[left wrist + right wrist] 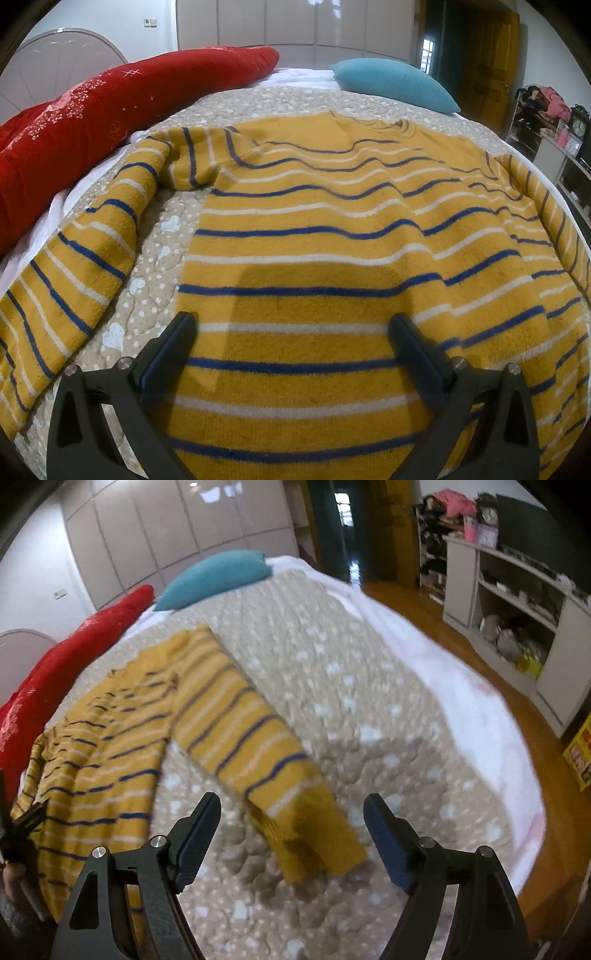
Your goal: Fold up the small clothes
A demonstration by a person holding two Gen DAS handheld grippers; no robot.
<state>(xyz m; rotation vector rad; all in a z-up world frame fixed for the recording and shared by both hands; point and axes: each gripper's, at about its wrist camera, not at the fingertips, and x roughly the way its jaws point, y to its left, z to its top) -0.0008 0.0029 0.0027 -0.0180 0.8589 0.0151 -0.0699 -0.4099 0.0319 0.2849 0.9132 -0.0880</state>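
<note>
Left claw (291,332) wide over striped sweater (314,229), neckline pointing away, right claw (291,812) wide above its cuff (314,834)

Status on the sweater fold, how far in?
Done: sweater lies spread flat on the bed, both sleeves out. In hand: nothing; the left tool is open over the hem, the right tool open at the right sleeve cuff. Left: every fold; none is visible.
</note>
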